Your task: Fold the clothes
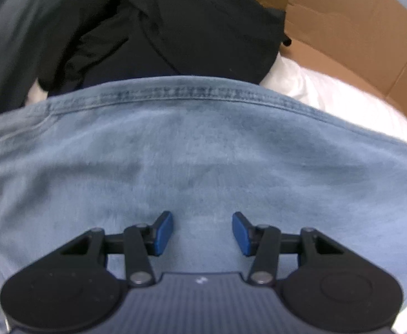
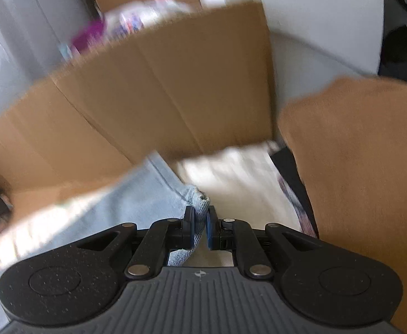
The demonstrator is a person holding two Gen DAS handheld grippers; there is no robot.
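Denim lay spread beneath the left gripper (image 1: 202, 233), its jaws parted and empty above the blue garment (image 1: 203, 150), whose hemmed edge ran crosswise ahead; the right gripper (image 2: 200, 229) pinched a corner of it (image 2: 199, 199) beside the cardboard box (image 2: 159, 89).

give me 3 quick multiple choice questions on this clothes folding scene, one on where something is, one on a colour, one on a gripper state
1. Where does the black garment lie in the left wrist view?
A. beyond the hem of the light blue garment
B. between the left gripper's fingers
C. on top of the cardboard box

2. What colour are the left gripper pads?
A. red
B. blue
C. white

3. What state is the right gripper in?
A. wide open
B. shut on nothing
C. shut on the denim edge

Answers:
1 A, dark cloth shows past the stitched hem.
2 B, both pads are blue.
3 C, denim is pinched between the fingers.
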